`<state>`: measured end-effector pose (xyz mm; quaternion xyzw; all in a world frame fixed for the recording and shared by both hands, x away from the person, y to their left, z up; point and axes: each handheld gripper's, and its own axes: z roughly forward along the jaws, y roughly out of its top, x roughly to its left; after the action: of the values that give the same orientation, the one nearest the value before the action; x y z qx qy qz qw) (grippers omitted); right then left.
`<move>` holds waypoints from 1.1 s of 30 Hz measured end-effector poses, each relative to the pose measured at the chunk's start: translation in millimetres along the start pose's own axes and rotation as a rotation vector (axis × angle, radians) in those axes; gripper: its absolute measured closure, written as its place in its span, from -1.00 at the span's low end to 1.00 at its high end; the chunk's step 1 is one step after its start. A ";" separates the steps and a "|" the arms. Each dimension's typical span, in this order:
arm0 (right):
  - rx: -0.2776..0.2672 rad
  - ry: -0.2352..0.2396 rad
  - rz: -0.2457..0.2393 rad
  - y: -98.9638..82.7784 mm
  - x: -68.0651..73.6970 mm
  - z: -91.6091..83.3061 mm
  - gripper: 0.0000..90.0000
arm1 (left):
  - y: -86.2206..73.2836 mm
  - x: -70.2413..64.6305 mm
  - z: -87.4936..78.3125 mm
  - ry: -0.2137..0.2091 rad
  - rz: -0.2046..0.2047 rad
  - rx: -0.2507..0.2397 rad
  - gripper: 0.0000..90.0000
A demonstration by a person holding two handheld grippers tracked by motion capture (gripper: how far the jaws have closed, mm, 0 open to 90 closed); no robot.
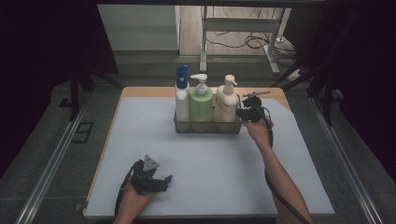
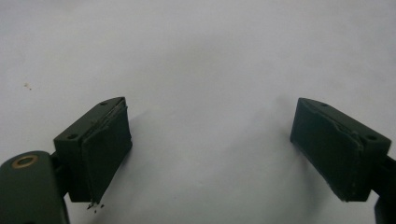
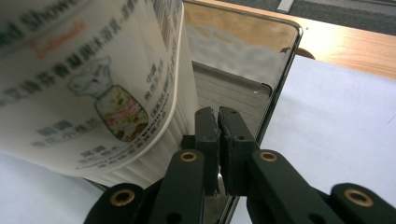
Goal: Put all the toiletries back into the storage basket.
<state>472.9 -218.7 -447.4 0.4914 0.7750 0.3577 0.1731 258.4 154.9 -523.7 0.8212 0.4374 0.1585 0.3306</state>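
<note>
wooden table (image 1: 140,91), grey mat (image 1: 210,158), metal basket (image 1: 208,127)

My left gripper (image 1: 152,177) sits low at the frame's lower left, jaws spread wide, hand cupped beneath it. My right gripper (image 1: 243,113) reaches to centre right on an extended forearm, jaws pinched together.

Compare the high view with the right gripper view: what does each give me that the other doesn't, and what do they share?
The high view adds the left gripper lying low on the white mat, plus the blue-capped bottle and the green bottle standing in the basket. The right gripper view adds the cream bottle's printed label up close and the right gripper with its jaws closed, apparently on the basket's shiny end wall. Both share the cream bottle, basket, right gripper and mat.
</note>
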 end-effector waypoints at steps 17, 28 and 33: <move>0.018 0.016 -0.004 -3.2 6.5 8.4 0.92 | 0.1 0.1 0.0 -0.001 -0.001 0.000 -0.73; 0.020 0.039 -0.009 -3.5 14.9 11.4 0.91 | 0.2 0.1 0.0 -0.001 -0.001 0.001 -0.73; 0.021 0.047 -0.013 -4.1 17.1 11.9 0.91 | 0.2 0.1 0.0 -0.002 -0.001 0.001 -0.73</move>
<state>469.9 -200.1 -457.1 0.4795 0.7858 0.3598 0.1521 258.6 155.0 -523.6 0.8212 0.4377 0.1574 0.3306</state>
